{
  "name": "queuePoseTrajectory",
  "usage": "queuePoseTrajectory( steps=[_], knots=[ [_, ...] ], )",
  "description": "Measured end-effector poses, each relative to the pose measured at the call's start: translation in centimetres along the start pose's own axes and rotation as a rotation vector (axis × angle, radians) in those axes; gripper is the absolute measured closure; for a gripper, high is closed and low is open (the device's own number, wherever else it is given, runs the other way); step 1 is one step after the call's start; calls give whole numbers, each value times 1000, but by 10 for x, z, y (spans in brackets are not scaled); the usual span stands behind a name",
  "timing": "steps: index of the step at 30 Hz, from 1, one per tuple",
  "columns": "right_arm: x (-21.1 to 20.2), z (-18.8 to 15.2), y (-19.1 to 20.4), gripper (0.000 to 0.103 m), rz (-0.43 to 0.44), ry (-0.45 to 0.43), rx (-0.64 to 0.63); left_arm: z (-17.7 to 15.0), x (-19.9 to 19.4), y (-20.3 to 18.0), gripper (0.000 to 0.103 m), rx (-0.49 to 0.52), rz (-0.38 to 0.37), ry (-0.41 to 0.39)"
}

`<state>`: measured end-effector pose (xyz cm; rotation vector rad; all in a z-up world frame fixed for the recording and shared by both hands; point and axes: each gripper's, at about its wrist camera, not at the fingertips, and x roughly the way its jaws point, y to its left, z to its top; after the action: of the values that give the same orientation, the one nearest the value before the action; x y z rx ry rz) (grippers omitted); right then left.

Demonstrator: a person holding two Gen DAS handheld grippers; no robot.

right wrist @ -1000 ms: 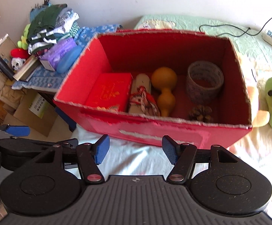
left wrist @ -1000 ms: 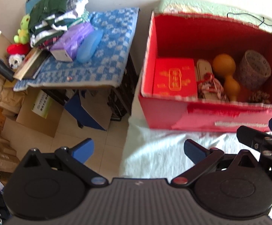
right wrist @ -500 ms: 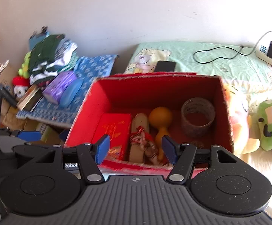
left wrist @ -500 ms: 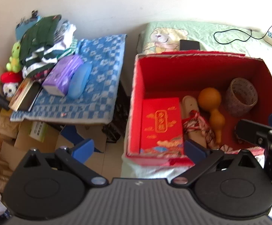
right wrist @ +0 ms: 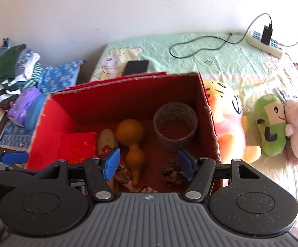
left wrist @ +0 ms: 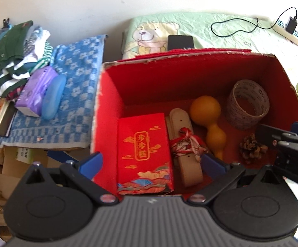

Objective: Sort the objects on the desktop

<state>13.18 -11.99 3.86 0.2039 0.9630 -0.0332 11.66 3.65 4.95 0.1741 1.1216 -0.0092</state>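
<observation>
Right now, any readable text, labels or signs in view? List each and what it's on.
"步步" plus a third character too blurred to be sure: gold print on the red gift box.
"DA", cut off at the frame edge: on the right gripper body.
Tape roll: print too small.
Cardboard box label: illegible.

Red packet (left wrist: 144, 154) lying in the red box (left wrist: 107, 107): gold framed vertical Chinese characters, 步步 on top; third character looks like 糕, not sure. Same packet (right wrist: 77, 148) in the right wrist view: print too blurred to read. Right gripper (left wrist: 292, 156) body at the frame edge: white letters "DA", cut off by the border. Tape roll (left wrist: 247, 105): rows of small print around the outside, unreadable. Cardboard carton (left wrist: 23, 154) under the blue cloth: green-white label, illegible.
</observation>
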Motion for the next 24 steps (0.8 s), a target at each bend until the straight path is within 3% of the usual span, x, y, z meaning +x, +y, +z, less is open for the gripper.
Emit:
queuePoseTrajectory(
  steps=[14, 24],
  knots=[
    [31, 14, -1, 33, -50, 34, -2, 20, 33, -11, 1, 21, -38, 36],
    [44, 20, -3, 32, -72, 52, 22, 27, 48, -12, 1, 11, -21, 47]
  ],
)
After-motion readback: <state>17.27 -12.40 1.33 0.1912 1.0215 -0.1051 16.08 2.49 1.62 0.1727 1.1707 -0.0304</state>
